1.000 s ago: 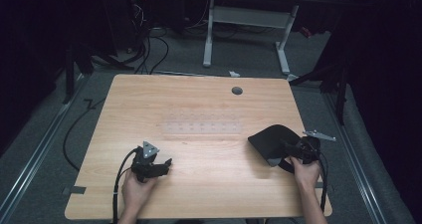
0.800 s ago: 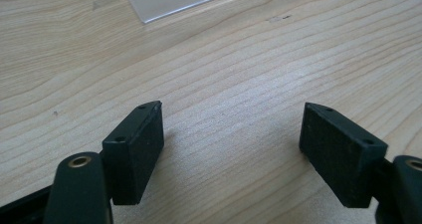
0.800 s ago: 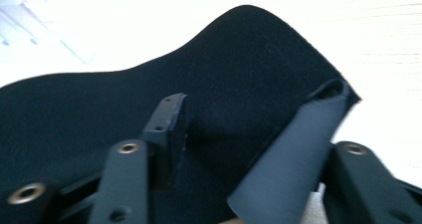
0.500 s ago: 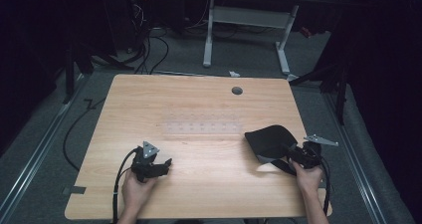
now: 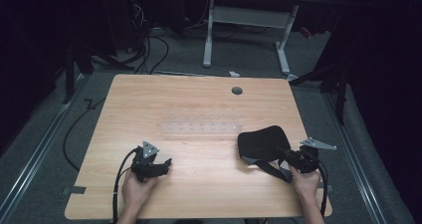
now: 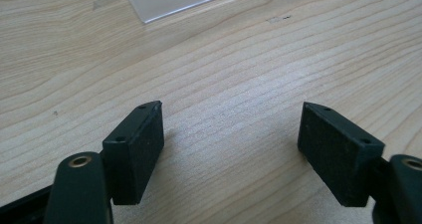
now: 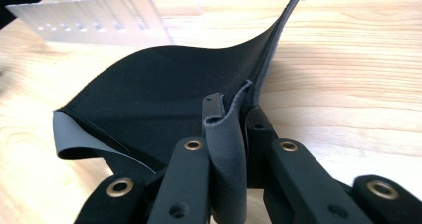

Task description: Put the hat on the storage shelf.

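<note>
Right gripper (image 5: pixel 293 159): fingers clamped on black pad (image 5: pixel 261 143). Left gripper (image 5: pixel 161 165): fingers apart over bare table (image 5: pixel 199 104).

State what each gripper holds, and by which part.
Right gripper: shut on the black flexible fabric sheet, pinching its folded edge. Left gripper: open, holding nothing.

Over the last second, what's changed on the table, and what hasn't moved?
The right gripper, shut on the black cloth, has drawn back toward the person and the table's right edge, dragging the cloth slightly nearer; a strap of it now trails on the wood. The left gripper stayed open and parked on the table, and the clear plastic strip stayed put.
</note>
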A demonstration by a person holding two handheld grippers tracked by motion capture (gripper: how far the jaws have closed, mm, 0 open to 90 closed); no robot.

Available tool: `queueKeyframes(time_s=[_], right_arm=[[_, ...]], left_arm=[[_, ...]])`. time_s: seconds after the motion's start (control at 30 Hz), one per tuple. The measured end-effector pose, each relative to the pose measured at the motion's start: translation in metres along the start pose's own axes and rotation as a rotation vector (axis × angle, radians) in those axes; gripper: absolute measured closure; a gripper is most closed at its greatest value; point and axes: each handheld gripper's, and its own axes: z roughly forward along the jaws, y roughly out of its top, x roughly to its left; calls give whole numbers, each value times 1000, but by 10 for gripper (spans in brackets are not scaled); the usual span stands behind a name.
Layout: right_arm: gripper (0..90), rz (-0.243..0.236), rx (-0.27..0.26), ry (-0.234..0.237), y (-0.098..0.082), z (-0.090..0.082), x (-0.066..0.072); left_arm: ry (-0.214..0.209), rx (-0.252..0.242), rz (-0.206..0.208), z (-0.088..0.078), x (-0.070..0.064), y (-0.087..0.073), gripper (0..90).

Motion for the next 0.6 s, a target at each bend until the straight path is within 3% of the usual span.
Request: queueKeyframes(time_s=[0.3, 0.6], right_arm=[[845, 6, -44, 32, 6, -15, 26], [844, 9, -50, 65, 12, -17, 49]], left_arm=[[-9, 7, 7, 0, 0, 0, 249], [-40, 21, 22, -1, 1, 0, 253]])
